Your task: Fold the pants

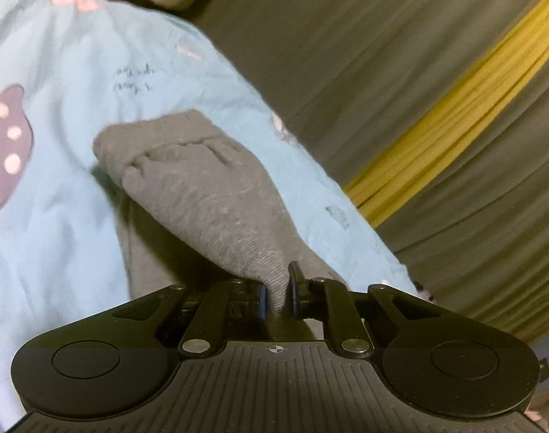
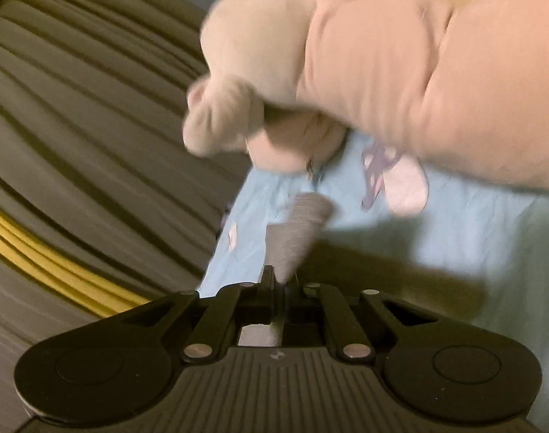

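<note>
The pants [image 1: 202, 187] are grey knit fabric, bunched into a fold over a light blue printed sheet [image 1: 58, 72]. My left gripper [image 1: 278, 285] is shut on a pinch of this grey fabric, which rises from between the jaws. In the right wrist view a narrow grey strip of the pants [image 2: 296, 231] runs up from my right gripper [image 2: 281, 281], which is shut on its lower end. The picture there is blurred. How the two held parts join is hidden.
A large pale pink cloth bundle [image 2: 346, 72] hangs blurred above the blue sheet [image 2: 455, 234]. Dark pleated fabric [image 1: 400, 54] with a yellow stripe [image 1: 455, 115] borders the sheet; the stripe [image 2: 40, 249] also shows at the right wrist view's left.
</note>
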The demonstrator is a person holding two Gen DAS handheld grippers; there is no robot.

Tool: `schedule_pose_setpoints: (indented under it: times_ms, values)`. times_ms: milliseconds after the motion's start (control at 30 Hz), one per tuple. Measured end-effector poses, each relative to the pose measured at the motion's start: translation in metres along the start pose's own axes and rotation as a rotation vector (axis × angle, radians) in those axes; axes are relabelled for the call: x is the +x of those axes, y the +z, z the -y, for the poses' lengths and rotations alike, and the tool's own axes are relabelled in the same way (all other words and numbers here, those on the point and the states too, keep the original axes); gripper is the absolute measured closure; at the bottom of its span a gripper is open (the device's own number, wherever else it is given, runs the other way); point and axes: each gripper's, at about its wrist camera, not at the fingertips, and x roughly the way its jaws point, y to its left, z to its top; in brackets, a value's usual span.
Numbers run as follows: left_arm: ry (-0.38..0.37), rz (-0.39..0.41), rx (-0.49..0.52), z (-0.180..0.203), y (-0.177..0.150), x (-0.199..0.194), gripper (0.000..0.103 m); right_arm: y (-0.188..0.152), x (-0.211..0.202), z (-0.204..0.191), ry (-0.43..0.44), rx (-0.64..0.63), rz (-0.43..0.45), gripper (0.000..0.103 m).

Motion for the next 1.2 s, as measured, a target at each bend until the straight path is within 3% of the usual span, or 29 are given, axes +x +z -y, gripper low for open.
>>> schedule_pose_setpoints:
  times_ms: [33,100,167,233,300,433,533,567,600,633,667,733,800,833,900,933,967,1000,1100,1133,1200]
  values:
    - [0.044,-0.026,0.013,-0.005,-0.004,0.004,0.088,0.0,-0.002,0.005,-0.033,-0.027,0.002,0.098]
    - [0.166,-0.118,0.028,-0.021,-0.015,0.019,0.087,-0.005,0.009,0.024,-0.197,-0.077,-0.062,0.098]
    - [0.164,-0.118,0.044,-0.032,-0.024,0.021,0.085,-0.015,0.029,0.053,-0.355,-0.054,-0.21,0.098]
    - [0.149,-0.108,0.02,-0.031,-0.022,0.018,0.082,-0.01,0.023,0.068,-0.309,0.061,-0.192,0.098]
    - [0.141,-0.101,-0.023,-0.03,-0.016,0.015,0.071,-0.008,0.023,0.058,-0.331,-0.002,-0.191,0.097]
    - [0.149,-0.091,-0.019,-0.027,-0.009,0.009,0.066,-0.005,0.021,0.043,-0.334,-0.075,-0.178,0.097]
    - [0.208,-0.047,-0.012,-0.03,-0.008,0.0,0.043,-0.003,0.022,0.044,-0.39,-0.108,-0.185,0.09]
    - [0.241,-0.024,-0.011,-0.032,-0.007,-0.003,0.04,-0.004,0.021,0.042,-0.402,-0.128,-0.185,0.088]
    - [0.272,-0.01,-0.011,-0.034,-0.005,-0.007,0.039,-0.005,0.018,0.04,-0.407,-0.144,-0.174,0.084]
    - [0.296,0.011,-0.023,-0.038,-0.002,-0.012,0.035,-0.007,0.018,0.036,-0.429,-0.167,-0.162,0.073]
    - [0.319,0.041,-0.046,-0.043,0.001,-0.019,0.029,-0.007,0.014,0.031,-0.458,-0.197,-0.145,0.048]
    - [0.377,0.111,-0.101,-0.051,0.007,-0.034,0.028,-0.006,0.002,0.018,-0.532,-0.268,-0.081,0.023]
    - [0.376,0.139,-0.099,-0.053,0.015,-0.042,0.028,-0.006,-0.011,0.0,-0.516,-0.341,0.002,0.022]
    - [0.363,0.138,-0.078,-0.051,0.019,-0.042,0.028,-0.008,-0.016,-0.007,-0.495,-0.371,0.029,0.017]
    - [0.337,0.132,-0.027,-0.042,0.022,-0.039,0.026,-0.017,-0.022,-0.027,-0.39,-0.43,0.05,0.004]
    - [0.319,0.125,-0.004,-0.037,0.021,-0.035,0.022,-0.024,-0.022,-0.035,-0.331,-0.456,0.04,0.004]
    - [0.307,0.11,0.004,-0.033,0.022,-0.027,0.013,-0.031,-0.02,-0.042,-0.269,-0.48,0.015,0.004]
    - [0.297,0.077,0.0,-0.032,0.022,-0.017,0.011,-0.041,-0.013,-0.048,-0.208,-0.498,-0.032,0.004]
    - [0.275,0.022,-0.057,-0.043,0.018,0.005,0.014,-0.072,0.017,-0.048,-0.089,-0.472,-0.195,0.004]
    - [0.253,0.015,-0.09,-0.05,0.02,0.01,0.02,-0.085,0.027,-0.043,-0.095,-0.461,-0.252,0.004]
    - [0.19,0.004,-0.144,-0.063,0.026,0.015,0.021,-0.1,0.051,-0.04,-0.203,-0.481,-0.375,0.004]
